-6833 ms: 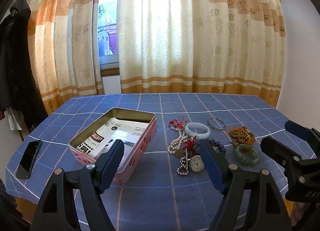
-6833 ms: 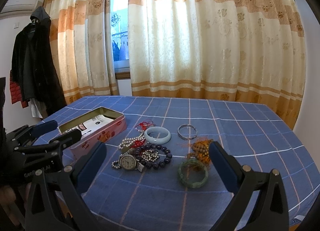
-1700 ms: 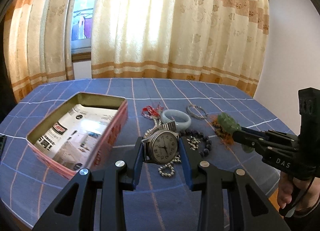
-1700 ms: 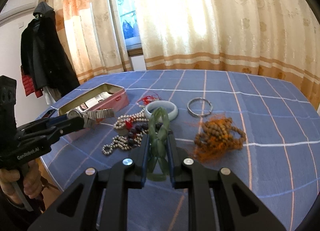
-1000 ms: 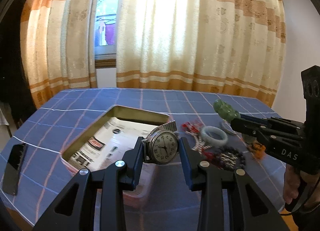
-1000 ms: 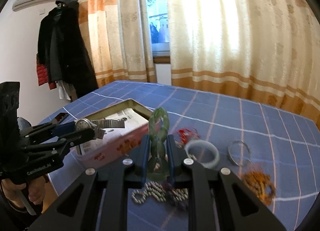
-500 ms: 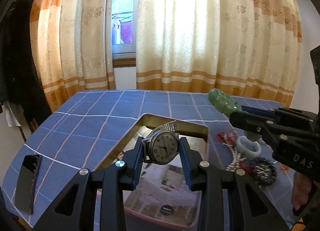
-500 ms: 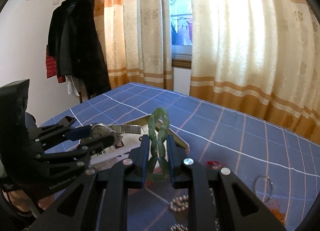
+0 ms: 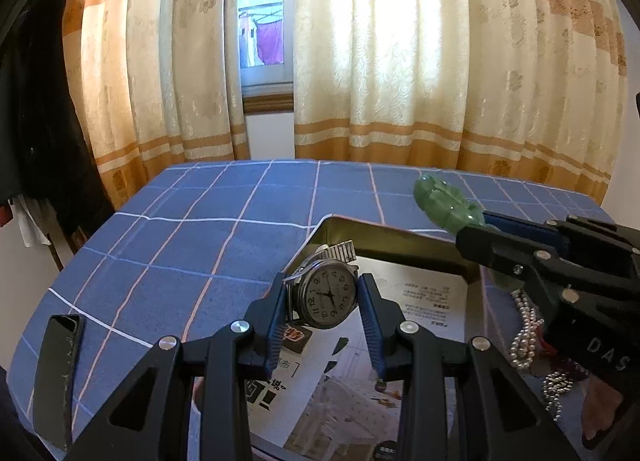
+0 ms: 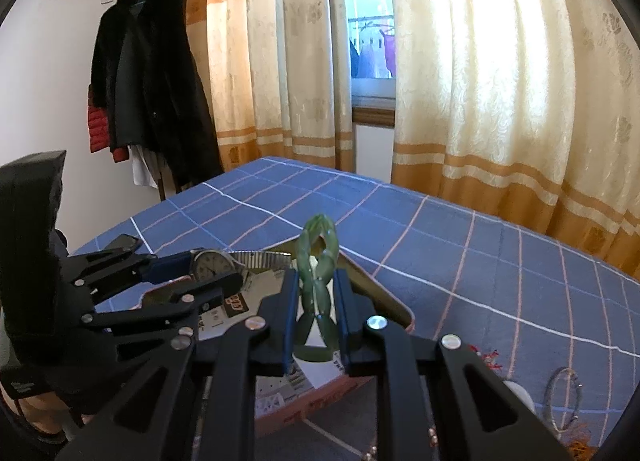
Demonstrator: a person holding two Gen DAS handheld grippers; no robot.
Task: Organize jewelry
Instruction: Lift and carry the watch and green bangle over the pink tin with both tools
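**Both grippers loaded, held above the tin**

We see the left gripper (image 9: pixel 324 309) with its blue pads pinched on the case of a wristwatch (image 9: pixel 329 296). The dial faces the camera; the metal band stands up behind the case, toward the far side. The watch hangs above the left part of an open tin box (image 9: pixel 394 237), off its floor. A printed paper sheet (image 9: pixel 424 303) lines the bottom of the tin.

The right gripper (image 10: pixel 316 313) squeezes a green bracelet (image 10: pixel 318 257) edge-on, its jaws close together with the bracelet pressed narrow between the pads. The upper loop of the bracelet stands clear above the fingertips. In the left wrist view the same bracelet pokes out at the right, above the tin's far rim. In the right wrist view the tin sits below and just beyond the pads, its pink outer wall near the camera.

On the blue checked tablecloth (image 9: pixel 208 229), right of the tin, we note a pearl strand (image 9: pixel 524 327) and a beaded chain, partly hidden behind the right gripper's body. A thin metal bangle (image 10: pixel 564 401) and a pale bangle lie further right, away from the tin. A dark phone (image 9: pixel 58 373) lies at the near left edge of the table.
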